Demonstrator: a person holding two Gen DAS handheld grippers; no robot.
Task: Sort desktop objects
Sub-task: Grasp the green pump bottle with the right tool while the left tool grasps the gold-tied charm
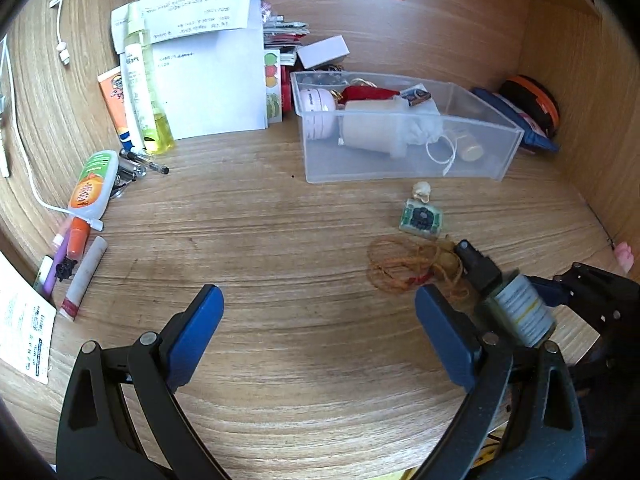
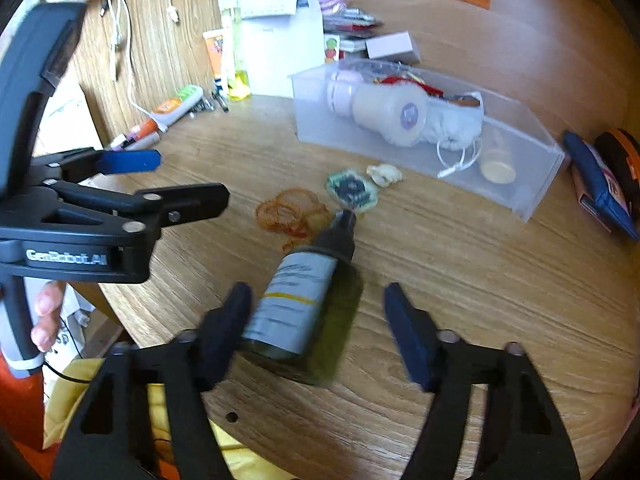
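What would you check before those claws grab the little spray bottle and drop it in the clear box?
1. Right gripper jaws apart: ok.
2. Spray bottle between the jaws: ok, though nearer the left one.
3. Bottle gripped: not ok, one jaw stands clear of it.
4. Left gripper out of the way, open and holding nothing: ok.
5. Room in the clear box: cannot tell, it is already crowded.
6. String loop clear of the bottle: cannot tell.

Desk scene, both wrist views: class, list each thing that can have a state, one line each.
Dropper bottle: capped, lying between the right jaws.
Clear bin: open-topped, partly filled.
Left gripper: jaws open, empty.
Right gripper: jaws open around the bottle.
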